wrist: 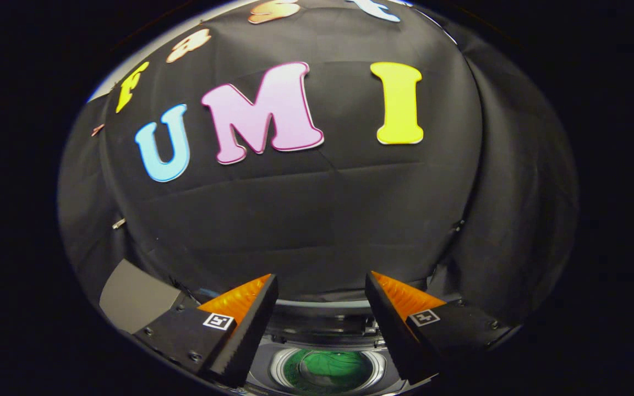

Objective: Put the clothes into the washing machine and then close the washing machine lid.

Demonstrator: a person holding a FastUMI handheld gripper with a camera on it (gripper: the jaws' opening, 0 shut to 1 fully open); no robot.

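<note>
A green piece of clothing [331, 369] lies inside the round drum of the washing machine, framed by the drum's pale, shiny circular rim [278, 366]. The drum opening sits low between the two fingers of the gripper, below and just ahead of their tips, and the garment fills what can be seen of the drum's inside; its folds are too dim to make out further. Around the rim spreads the grey top of the top-loading washing machine [262, 357], and behind the opening runs a darker band of machine parts [322, 324] whose details are too small to tell.

The hand-held gripper [321, 283] hangs above the machine with its fingers spread wide apart, nothing between them and nothing touching either inner face. Each finger carries a small square black-and-white marker on its upper side.

Beside the left finger, a flat grey panel [132, 297] stands tilted at the machine's edge; whether it is the raised lid cannot be told. Beyond the fingers and the machine rises the black cloth wall of the booth [317, 220], creased and hanging in folds toward the right.
</note>
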